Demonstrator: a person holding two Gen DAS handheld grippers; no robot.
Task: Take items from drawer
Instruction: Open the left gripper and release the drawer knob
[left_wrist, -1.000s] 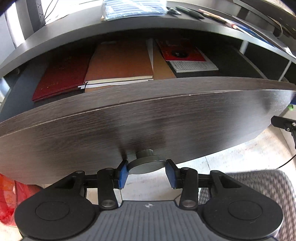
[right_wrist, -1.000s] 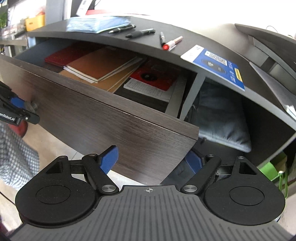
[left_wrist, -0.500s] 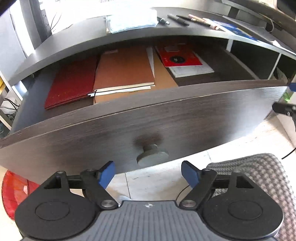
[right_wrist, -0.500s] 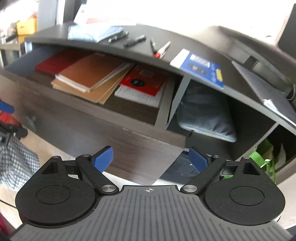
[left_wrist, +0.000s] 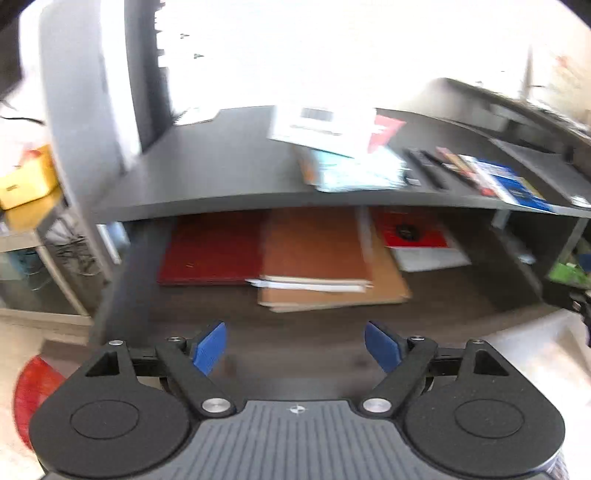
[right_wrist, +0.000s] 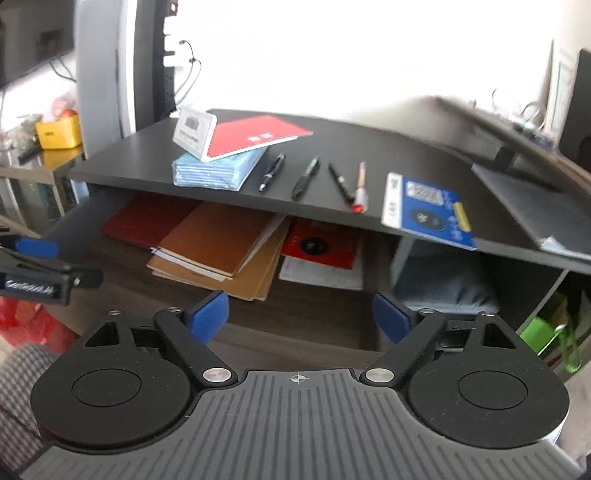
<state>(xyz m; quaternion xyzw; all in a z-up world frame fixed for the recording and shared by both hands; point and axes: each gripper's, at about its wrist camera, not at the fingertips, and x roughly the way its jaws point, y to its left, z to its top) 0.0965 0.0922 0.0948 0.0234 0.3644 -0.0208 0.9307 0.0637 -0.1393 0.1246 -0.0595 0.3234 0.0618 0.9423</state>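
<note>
The dark wooden drawer (left_wrist: 461, 295) stands pulled out under the desk top (right_wrist: 369, 147). Inside lie a dark red folder (left_wrist: 210, 251), a brown notebook (left_wrist: 314, 247) on a tan folder, and a red booklet (left_wrist: 410, 230) on white paper. My left gripper (left_wrist: 295, 349) hovers open above the drawer's front edge, with nothing between its fingers. My right gripper (right_wrist: 299, 317) is also above the front edge, further right. Its jaws are wide and closing a little on nothing. The right wrist view shows the same notebook (right_wrist: 218, 240), booklet (right_wrist: 317, 243) and the left gripper (right_wrist: 37, 258) at the left edge.
On the desk top lie a blue stack (right_wrist: 218, 170) with a red book (right_wrist: 258, 136) on it, several pens (right_wrist: 306, 177) and a blue card (right_wrist: 424, 210) overhanging the edge. A grey cushion (right_wrist: 443, 284) fills the compartment to the right. A red bag (right_wrist: 29, 321) lies low on the left.
The left gripper let go of the drawer knob and opened. Both grippers rose, so both views now look down into the open drawer and across the desk top.
</note>
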